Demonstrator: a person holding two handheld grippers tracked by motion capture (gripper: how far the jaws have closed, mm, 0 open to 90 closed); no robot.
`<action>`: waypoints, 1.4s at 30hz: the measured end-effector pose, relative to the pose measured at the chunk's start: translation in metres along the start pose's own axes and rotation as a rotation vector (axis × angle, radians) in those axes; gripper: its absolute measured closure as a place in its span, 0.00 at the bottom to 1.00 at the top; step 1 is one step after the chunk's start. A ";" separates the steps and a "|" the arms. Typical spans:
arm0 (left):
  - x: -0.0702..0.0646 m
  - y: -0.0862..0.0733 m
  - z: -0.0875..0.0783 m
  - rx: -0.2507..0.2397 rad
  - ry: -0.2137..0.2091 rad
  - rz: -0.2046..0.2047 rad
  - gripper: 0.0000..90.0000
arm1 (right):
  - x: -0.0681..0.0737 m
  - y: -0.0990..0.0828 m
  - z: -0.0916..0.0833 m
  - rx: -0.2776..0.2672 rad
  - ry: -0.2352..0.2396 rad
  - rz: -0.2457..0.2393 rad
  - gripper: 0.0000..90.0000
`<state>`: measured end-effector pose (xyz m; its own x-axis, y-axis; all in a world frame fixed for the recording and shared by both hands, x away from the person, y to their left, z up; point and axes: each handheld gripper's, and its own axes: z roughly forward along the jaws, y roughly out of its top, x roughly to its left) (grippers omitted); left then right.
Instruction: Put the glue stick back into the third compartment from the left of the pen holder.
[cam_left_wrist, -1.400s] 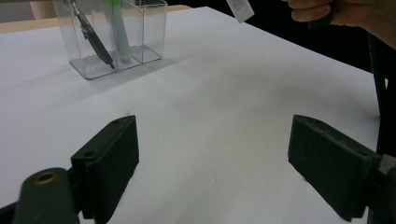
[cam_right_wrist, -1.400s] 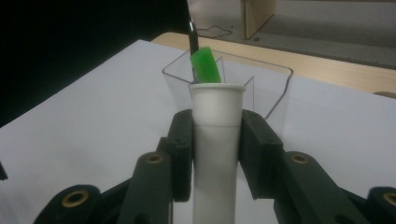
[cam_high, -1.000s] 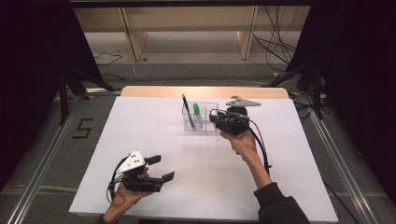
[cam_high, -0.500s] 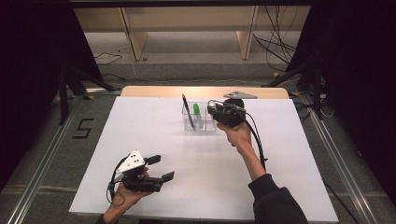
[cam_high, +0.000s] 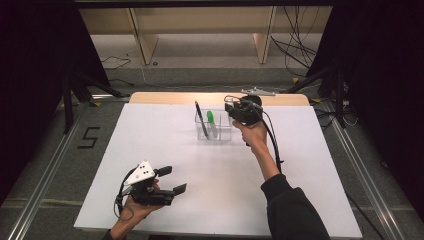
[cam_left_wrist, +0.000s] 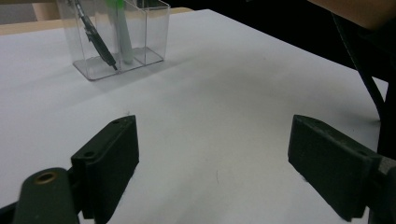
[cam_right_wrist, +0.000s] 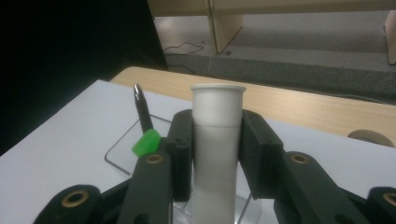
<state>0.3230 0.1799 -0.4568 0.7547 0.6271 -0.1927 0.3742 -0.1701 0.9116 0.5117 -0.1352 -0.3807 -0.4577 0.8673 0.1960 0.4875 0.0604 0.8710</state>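
Left gripper (cam_high: 170, 180): jaws apart, empty, held low at the near surface (cam_high: 300, 200) edge. Right gripper (cam_right_wrist: 212, 140): clamped on upright white marker (cam_right_wrist: 215, 154), long axis vertical, held directly above clear organizer (cam_high: 214, 131), beside black pen (cam_high: 201, 120) and green marker (cam_high: 212, 123).

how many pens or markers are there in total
3: a black pen and a green-capped marker stand in the clear plastic organizer; a white cylindrical marker is clamped in the right gripper above it.
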 end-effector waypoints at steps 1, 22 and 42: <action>0.000 0.000 0.000 -0.001 -0.001 -0.002 0.18 | 0.000 0.001 0.001 0.000 -0.004 0.002 0.75; 0.000 0.000 0.000 0.000 -0.001 0.003 0.18 | 0.003 0.011 0.025 -0.013 -0.044 -0.014 0.75; 0.001 0.000 -0.001 -0.003 0.000 0.000 0.18 | 0.004 0.006 0.040 0.001 -0.084 -0.015 0.75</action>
<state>0.3230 0.1809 -0.4565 0.7550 0.6269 -0.1924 0.3721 -0.1679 0.9129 0.5429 -0.1118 -0.3924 -0.4013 0.9044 0.1448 0.4821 0.0741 0.8730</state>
